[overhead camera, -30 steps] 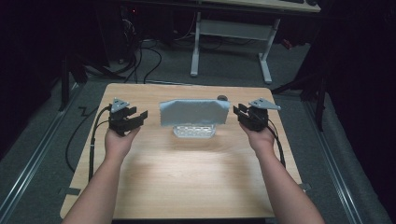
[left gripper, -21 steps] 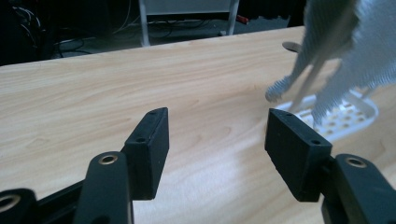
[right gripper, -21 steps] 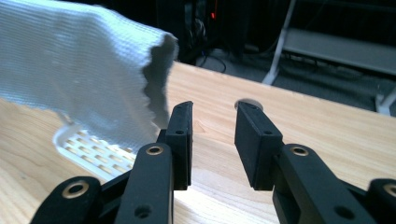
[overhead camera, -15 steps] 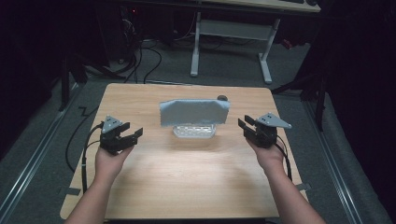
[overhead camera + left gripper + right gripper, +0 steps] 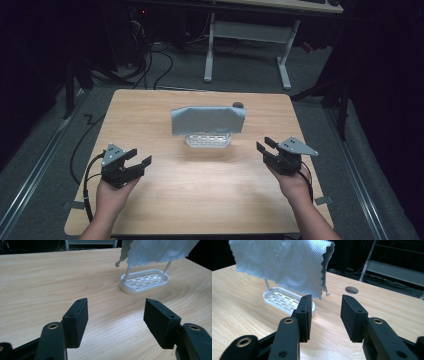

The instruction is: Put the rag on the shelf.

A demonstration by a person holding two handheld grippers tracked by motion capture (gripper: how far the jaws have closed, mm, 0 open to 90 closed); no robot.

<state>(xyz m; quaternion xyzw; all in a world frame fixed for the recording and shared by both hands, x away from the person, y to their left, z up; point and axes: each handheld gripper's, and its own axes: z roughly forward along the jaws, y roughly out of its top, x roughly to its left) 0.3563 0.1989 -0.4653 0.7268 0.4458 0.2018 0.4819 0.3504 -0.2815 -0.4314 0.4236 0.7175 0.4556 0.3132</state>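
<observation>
A pale blue-grey cloth (image 5: 207, 121) hangs draped over a small white rack with a slotted tray base (image 5: 207, 142) at the middle of the wooden table (image 5: 200, 200). My left gripper (image 5: 132, 159) is held low at the table's left front, well short of the rack. Its jaws have just been opening, and nothing is between them (image 5: 116, 315). My right gripper (image 5: 265, 145) is at the right front, also apart from the cloth (image 5: 282, 267). Its jaws have just been opening too and stand empty (image 5: 325, 312). The tray base (image 5: 145, 281) lies ahead of the left jaws.
A round hole (image 5: 351, 290) is cut in the tabletop behind the rack. Beyond the table stands a white desk frame (image 5: 250, 35), with cables (image 5: 150, 60) on the dark floor. Each gripper trails a cable off the table's side.
Both hands have drawn back from beside the cloth toward the table's front edge, and both pairs of jaws have spread wider. The cloth stays on its rack.
</observation>
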